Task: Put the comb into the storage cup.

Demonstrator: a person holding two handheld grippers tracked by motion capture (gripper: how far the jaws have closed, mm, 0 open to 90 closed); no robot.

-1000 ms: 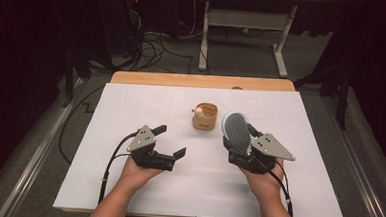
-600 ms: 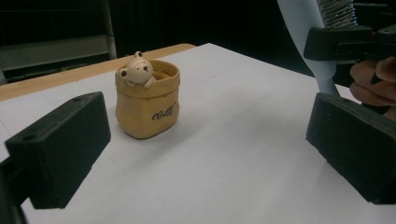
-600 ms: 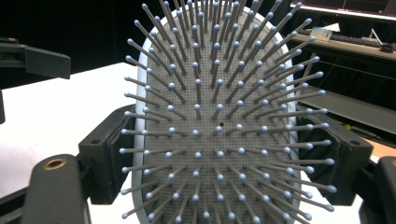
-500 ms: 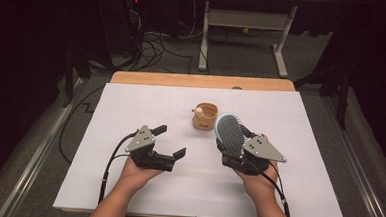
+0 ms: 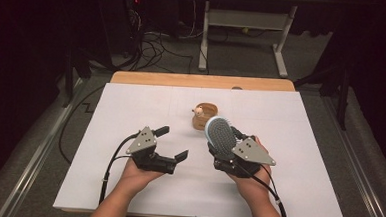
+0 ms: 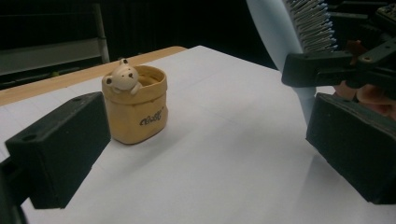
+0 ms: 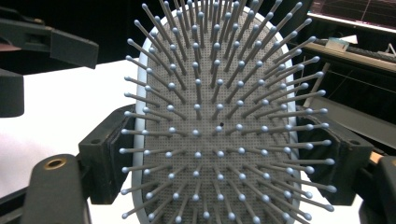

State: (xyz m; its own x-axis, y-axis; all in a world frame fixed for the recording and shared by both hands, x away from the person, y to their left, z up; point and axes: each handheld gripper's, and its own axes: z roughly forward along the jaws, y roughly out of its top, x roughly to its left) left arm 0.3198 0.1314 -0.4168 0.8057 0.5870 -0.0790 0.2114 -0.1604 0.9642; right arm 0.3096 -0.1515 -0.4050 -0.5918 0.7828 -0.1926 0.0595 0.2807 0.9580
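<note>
While raised above the white table [image 5: 131,110]:
hairbrush [image 5: 220,135]: oval, pale-blue rim, ball-tipped bristles; clamped in right gripper [image 5: 223,157], near ceramic bear cup [image 5: 204,116].
left gripper [image 5: 171,145]: jaws spread, nothing gripped.

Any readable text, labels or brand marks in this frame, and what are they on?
One dark script word on the front of the yellow bear pot, roughly "Coffee"; too blurred to confirm.
Hairbrush: no lettering visible.
Small tag on the background shelf: too small to read.
</note>
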